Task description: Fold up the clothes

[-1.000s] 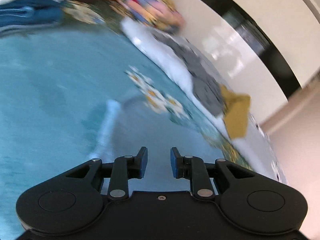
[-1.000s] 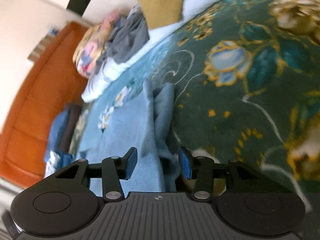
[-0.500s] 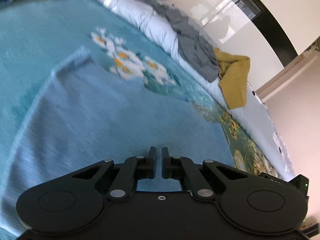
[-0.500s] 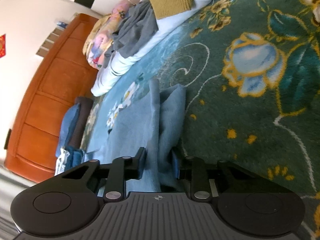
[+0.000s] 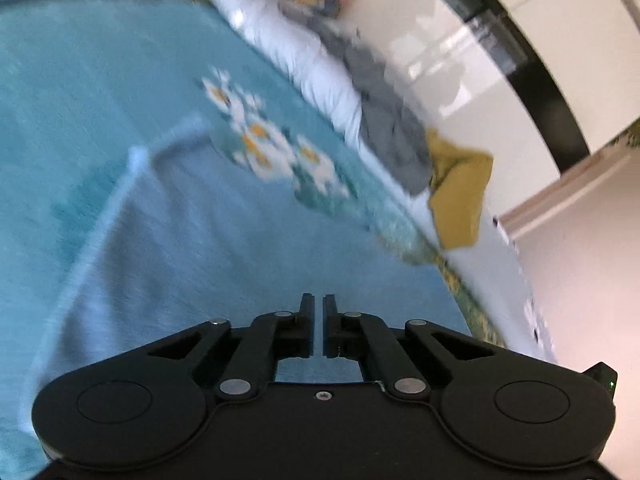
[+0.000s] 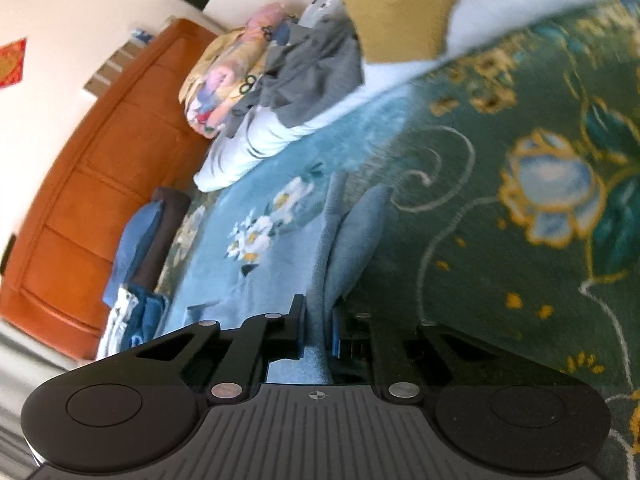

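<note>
Your right tongs are clenching a raised fold of the light blue garment, which is lying on the teal floral bedspread. Your left tongs are pinching its near edge, nearly closed.

- No text, label, brand or number can be read in either view.
- A red square hanging on the far left wall in the right wrist view bears a gold mark, too blurred to make out.
</note>
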Demonstrator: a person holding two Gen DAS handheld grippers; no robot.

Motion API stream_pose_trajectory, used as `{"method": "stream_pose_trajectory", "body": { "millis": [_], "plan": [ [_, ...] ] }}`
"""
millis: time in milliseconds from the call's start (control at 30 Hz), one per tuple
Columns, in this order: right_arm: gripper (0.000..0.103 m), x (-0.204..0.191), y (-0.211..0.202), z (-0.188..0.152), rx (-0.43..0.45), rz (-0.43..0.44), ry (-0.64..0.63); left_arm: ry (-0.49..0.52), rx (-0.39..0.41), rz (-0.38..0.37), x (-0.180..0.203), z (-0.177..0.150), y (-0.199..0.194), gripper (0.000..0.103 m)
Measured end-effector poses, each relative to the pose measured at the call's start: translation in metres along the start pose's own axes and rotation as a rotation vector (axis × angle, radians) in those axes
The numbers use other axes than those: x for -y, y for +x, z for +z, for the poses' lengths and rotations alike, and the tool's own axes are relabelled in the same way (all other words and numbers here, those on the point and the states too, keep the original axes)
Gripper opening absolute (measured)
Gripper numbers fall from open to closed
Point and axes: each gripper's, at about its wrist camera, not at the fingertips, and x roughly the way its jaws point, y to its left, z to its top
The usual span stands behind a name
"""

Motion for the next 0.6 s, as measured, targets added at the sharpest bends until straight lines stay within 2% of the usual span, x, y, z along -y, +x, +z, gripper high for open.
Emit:
{"method": "stream_pose_trajectory", "body": {
  "millis": [300,400,467,600],
  "plan": [
    [0.01,-0.079,0.004,0.011,-0.047,-0.108,-0.194,-0.067,0.066,0.02,-0.029,-0.003,-0.056,0.001],
    [0.01,-0.096,0.02,0.009,-0.074,-0.128,-0.19,-0.098,0.084,0.02,-0.04,-0.004,-0.072,0.001],
    [0.01,-0.108,0.031,0.007,-0.091,-0.141,-0.187,-0.134,0.105,0.005,-0.05,-0.003,-0.083,0.008],
    [0.009,-0.131,0.053,0.004,-0.127,-0.167,-0.182,-0.187,0.131,-0.024,-0.068,-0.004,-0.101,0.011]
  ]
}}
